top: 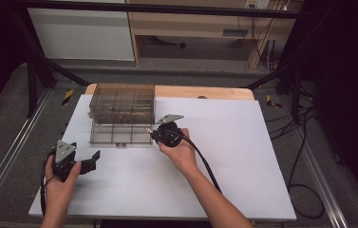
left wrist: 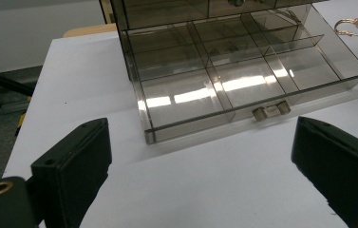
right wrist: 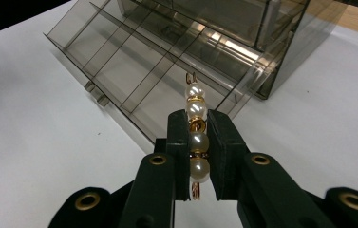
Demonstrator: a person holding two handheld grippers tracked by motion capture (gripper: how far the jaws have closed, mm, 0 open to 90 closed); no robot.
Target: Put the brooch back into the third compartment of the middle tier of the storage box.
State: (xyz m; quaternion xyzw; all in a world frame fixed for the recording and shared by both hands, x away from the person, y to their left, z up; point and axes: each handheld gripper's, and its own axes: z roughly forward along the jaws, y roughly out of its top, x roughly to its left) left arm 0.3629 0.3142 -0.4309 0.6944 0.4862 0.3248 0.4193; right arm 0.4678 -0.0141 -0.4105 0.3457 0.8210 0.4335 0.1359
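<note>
the white table (top: 243,161) is the biggest thing: flat, matte, smooth sheet over a wooden top, so anything dropped on it will likely slide a bit rather than snag.

next is the organiser box (top: 122,104), smoky see-through plastic, rigid, thin-walled, w/ its bottom drawer (left wrist: 243,90) pulled out toward the person. the drawer is split by thin dividers into rectangular compartments, all looking bare, w/ a small clear handle (left wrist: 271,111) at the front edge. plastic looks hard and glossy, prob. scratches easily.

left gripper (left wrist: 200,175) sits low on the table near the left edge, well apart from the box, jaws spread wide w/ nothing between them.

right gripper (right wrist: 198,142) is by the drawer's right front corner, jaws pressed together on the pearl piece (right wrist: 196,137). it's held sideways across the middle beads, ends sticking out front and back, above the table just beside the drawer rim.

the pearl piece is a short row of round, glossy white beads w/ gold spacers and a gold loop at the far end. judged: very light, rigid-ish along its length, slippery on the round beads, and likely delicate at the loop. best grip looks like the mid beads, as now, where the pads bracket the spacers; not the thin end.
</note>
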